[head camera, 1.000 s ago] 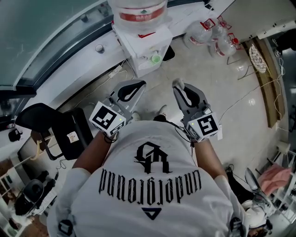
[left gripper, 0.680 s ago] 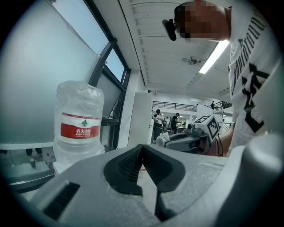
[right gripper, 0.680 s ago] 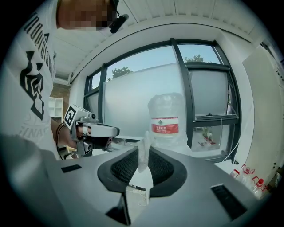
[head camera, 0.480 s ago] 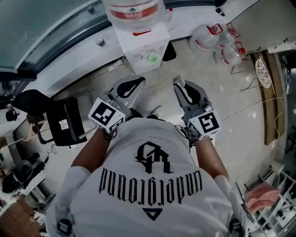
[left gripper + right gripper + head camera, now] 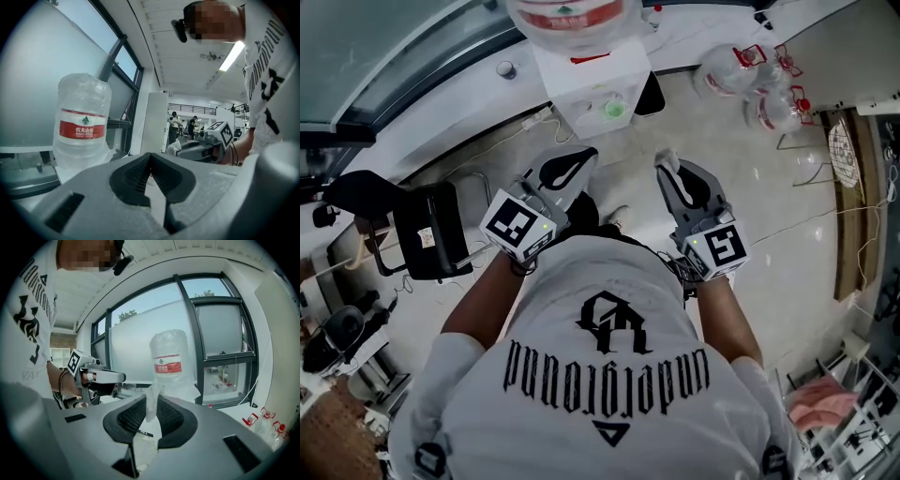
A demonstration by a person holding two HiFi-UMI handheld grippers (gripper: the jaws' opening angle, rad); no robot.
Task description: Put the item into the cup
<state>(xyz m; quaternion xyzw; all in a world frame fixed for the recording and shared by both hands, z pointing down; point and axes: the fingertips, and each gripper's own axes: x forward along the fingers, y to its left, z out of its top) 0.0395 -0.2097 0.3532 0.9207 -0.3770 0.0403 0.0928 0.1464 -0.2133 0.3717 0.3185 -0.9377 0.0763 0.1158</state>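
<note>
Entry 1, right tool (image 5: 675, 178): we are keeping it clamped on the white crumpled item (image 5: 153, 399), whose top is poking up between the jaws. Entry 2, left tool (image 5: 150, 157): its jaws are meeting at the tips with nothing between them. Over the last 1 second both tools are keeping their pose while the black chair (image 5: 427, 239) and water dispenser (image 5: 591, 80) are shifting beneath us. We are therefore judging this as approach only, with the item well apart from the small green round thing (image 5: 612, 110) that may be the cup.
</note>
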